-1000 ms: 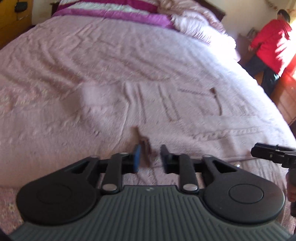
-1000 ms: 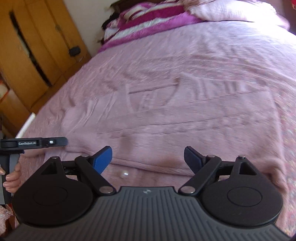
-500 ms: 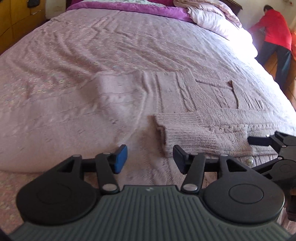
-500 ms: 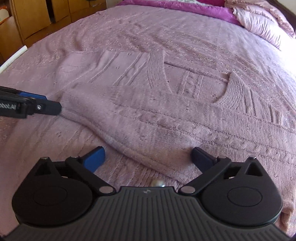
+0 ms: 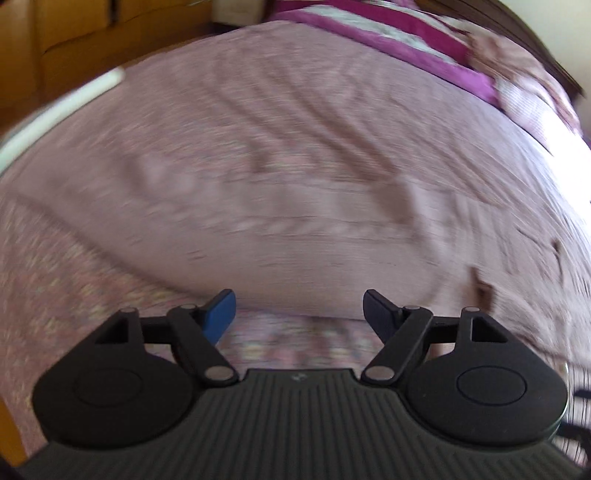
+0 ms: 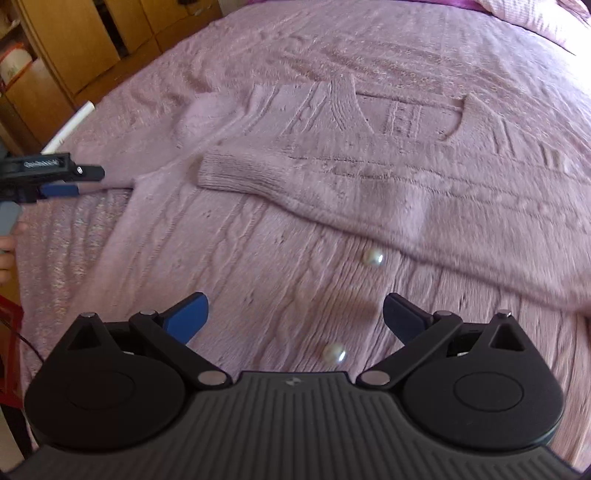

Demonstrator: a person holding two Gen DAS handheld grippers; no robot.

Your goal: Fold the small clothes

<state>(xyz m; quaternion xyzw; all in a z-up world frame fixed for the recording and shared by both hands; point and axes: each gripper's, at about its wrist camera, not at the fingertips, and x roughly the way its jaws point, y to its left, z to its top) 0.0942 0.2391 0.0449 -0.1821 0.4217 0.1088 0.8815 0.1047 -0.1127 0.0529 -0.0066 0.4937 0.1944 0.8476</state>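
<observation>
A pink knitted cardigan (image 6: 332,206) with pearl buttons (image 6: 372,257) lies flat on the pink bedspread (image 6: 480,44). One sleeve (image 6: 280,181) is folded across its front. My right gripper (image 6: 294,317) is open and empty, low over the button placket. My left gripper (image 5: 299,314) is open and empty over the cardigan's left edge (image 5: 295,236); that view is blurred. In the right wrist view the left gripper (image 6: 88,181) sits at the cardigan's left side.
Wooden cupboards (image 6: 74,48) stand left of the bed. A white rail (image 5: 62,110) runs along the bed's left edge. Magenta striped bedding (image 5: 406,29) and pillows lie at the head of the bed.
My left gripper let go of the sleeve, opened wide and swung left to the cardigan's edge. The sleeve now lies folded across the front. My right gripper pulled back, staying open.
</observation>
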